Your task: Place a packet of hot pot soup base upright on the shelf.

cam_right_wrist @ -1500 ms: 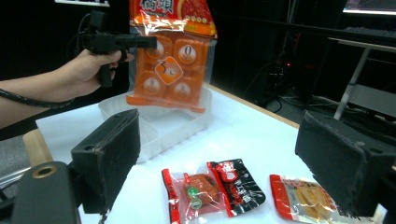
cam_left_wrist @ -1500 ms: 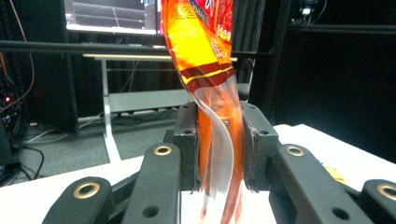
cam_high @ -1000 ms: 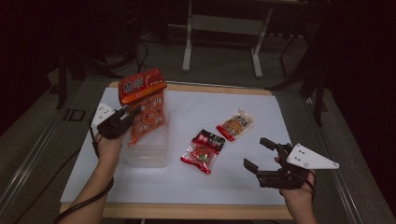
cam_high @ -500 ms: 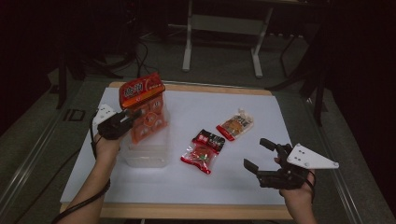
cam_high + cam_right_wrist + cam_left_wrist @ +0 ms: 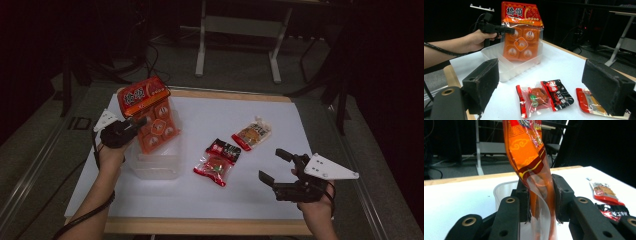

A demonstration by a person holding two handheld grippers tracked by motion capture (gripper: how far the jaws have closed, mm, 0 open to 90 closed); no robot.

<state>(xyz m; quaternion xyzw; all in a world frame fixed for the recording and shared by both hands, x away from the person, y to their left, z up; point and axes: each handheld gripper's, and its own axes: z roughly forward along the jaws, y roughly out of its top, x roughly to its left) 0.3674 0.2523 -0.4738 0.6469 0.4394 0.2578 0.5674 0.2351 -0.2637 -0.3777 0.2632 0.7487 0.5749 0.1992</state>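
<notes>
Orange snack bag [image 5: 150, 114], clamped in left tongs [image 5: 131, 126], has tilted; right tongs [image 5: 274, 166] gape empty.

Lying flat on the white worktop [image 5: 300, 145]: a red-black snack packet [image 5: 218, 161], an orange-red packet [image 5: 251, 133] just beyond.

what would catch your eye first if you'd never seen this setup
The big orange snack bag, held upright over the clear plastic bin by the left gripper at the table's left. Next, two small snack packets mid-table, and the right gripper, open and empty, at the near right.
</notes>
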